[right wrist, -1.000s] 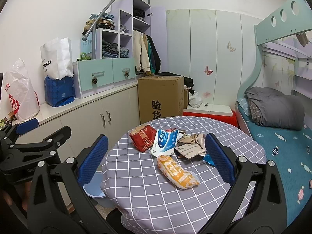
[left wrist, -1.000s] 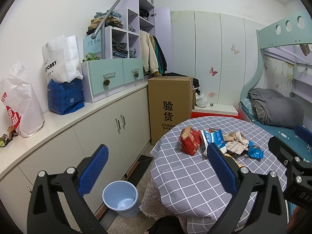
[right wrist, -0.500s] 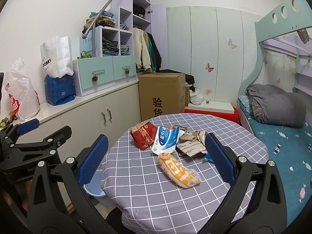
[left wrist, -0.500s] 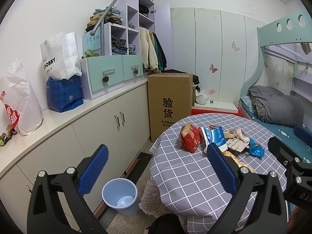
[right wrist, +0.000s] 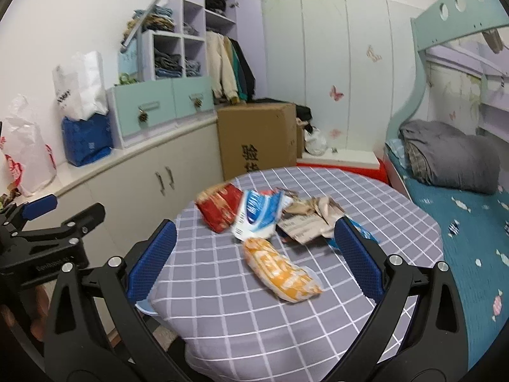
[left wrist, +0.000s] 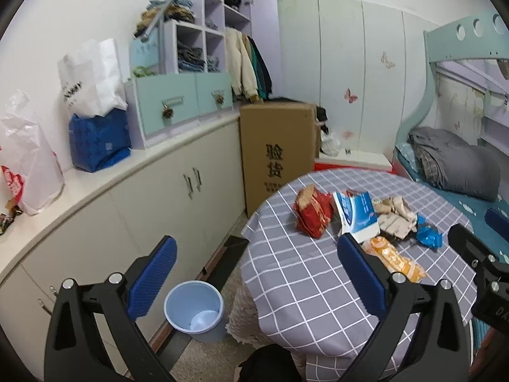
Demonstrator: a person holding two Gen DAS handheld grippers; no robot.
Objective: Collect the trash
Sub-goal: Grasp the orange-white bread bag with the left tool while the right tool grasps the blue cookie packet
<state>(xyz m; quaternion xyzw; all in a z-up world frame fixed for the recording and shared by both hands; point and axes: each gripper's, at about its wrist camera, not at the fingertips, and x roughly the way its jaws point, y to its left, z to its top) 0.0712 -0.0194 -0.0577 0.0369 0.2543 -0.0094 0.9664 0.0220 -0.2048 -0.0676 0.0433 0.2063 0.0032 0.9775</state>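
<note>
Wrappers lie bunched on a round table with a grey checked cloth (right wrist: 248,318): a red bag (right wrist: 219,207), a blue-and-white packet (right wrist: 259,215), crumpled beige paper (right wrist: 310,219), a small blue wrapper (left wrist: 428,235) and an orange bag (right wrist: 281,270) nearest me. My right gripper (right wrist: 253,262) is open above the table's near part, the orange bag between its fingers' line of sight. My left gripper (left wrist: 254,275) is open over the table's left edge. A light blue bin (left wrist: 194,310) stands on the floor below it.
White cabinets (left wrist: 133,216) with bags on the counter run along the left wall. A tall cardboard box (left wrist: 276,152) stands behind the table. A bunk bed (right wrist: 445,165) with a grey quilt fills the right side. A narrow floor gap separates cabinets and table.
Both grippers have moved forward and lower toward the table; the wrappers look larger and closer. Nothing has been taken hold of.
</note>
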